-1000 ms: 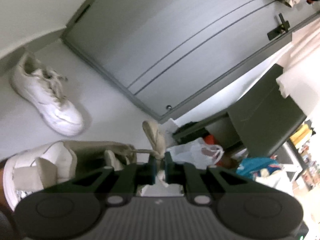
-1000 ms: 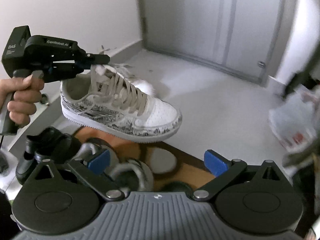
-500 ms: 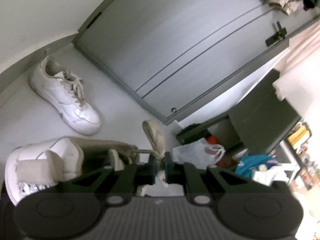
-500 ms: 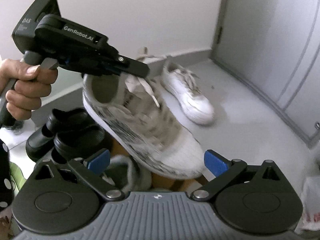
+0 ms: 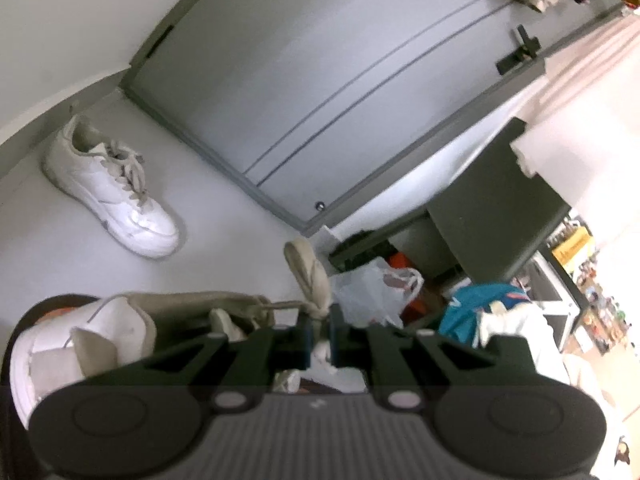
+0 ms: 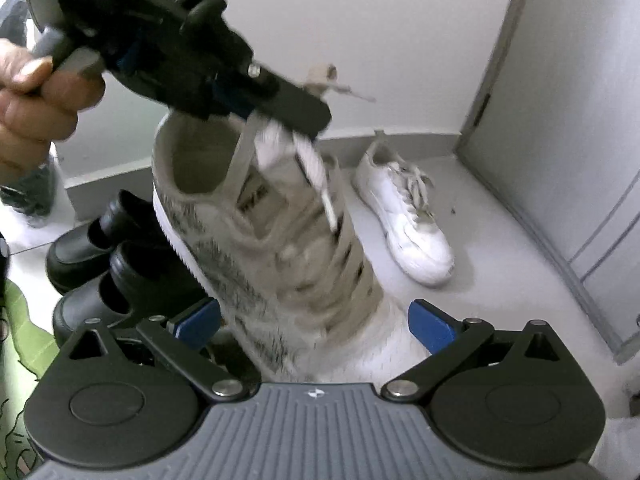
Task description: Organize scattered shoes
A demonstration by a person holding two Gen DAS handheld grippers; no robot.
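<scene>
Above the floor (image 6: pixel 500 280), at the near left of the right wrist view, my left hand-held gripper (image 6: pixel 316 114) is pinched on the laces of the patterned sneaker (image 6: pixel 288 248), which hangs toe-down, blurred with motion. Two black shoes (image 6: pixel 112 264) sit side by side just left of it; a white sneaker (image 6: pixel 404 216) lies farther right by the wall, well apart. My right hand-held gripper (image 6: pixel 314 320) is spread and holds nothing. I judge I am carrying the patterned sneaker to a spot in the row. Next I need a level set-down beside the black shoes, sole flat, before letting go of the laces.
</scene>
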